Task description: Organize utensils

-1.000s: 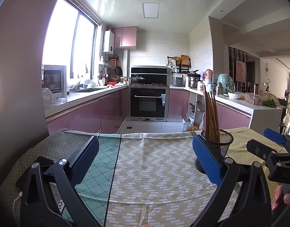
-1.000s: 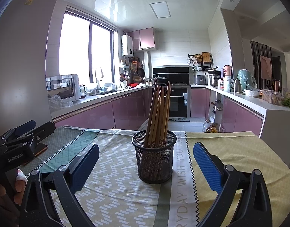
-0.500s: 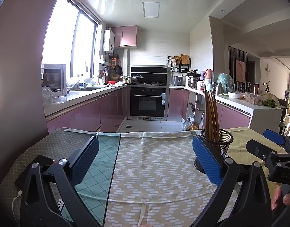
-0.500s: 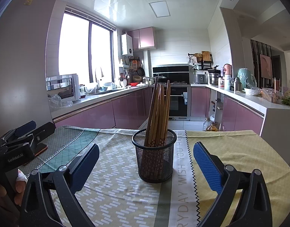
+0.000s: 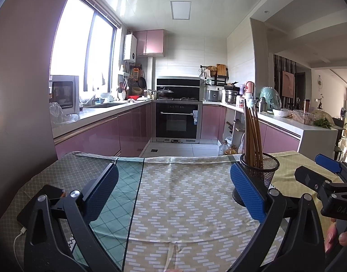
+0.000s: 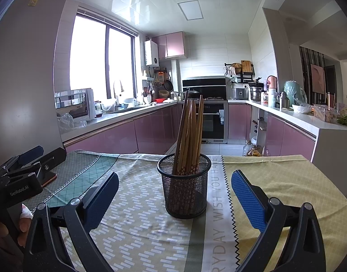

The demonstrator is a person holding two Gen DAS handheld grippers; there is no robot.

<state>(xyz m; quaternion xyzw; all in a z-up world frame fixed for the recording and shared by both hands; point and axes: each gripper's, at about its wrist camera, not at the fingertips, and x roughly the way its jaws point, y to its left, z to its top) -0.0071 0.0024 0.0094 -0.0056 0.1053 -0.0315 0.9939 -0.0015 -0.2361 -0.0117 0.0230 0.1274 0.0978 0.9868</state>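
A black mesh cup (image 6: 184, 190) stands upright on the tablecloth, holding several brown wooden chopsticks (image 6: 189, 140) on end. My right gripper (image 6: 173, 195) is open, its blue pads on either side of the cup and short of it, touching nothing. In the left wrist view the same mesh cup (image 5: 263, 170) with its chopsticks (image 5: 252, 136) sits just behind the right pad. My left gripper (image 5: 173, 188) is open over bare cloth, holding nothing. Each gripper shows at the edge of the other's view.
A patterned tablecloth (image 5: 184, 192) covers the table, teal at left, yellow at right. A dark phone (image 5: 40, 204) with a white cable lies at the table's left edge. Behind the far edge are pink kitchen cabinets (image 6: 119, 136), an oven (image 5: 176, 122) and cluttered counters.
The left wrist view has shifted slightly, so the phone at left shows more. The cup, chopsticks and both open grippers stay where they were.
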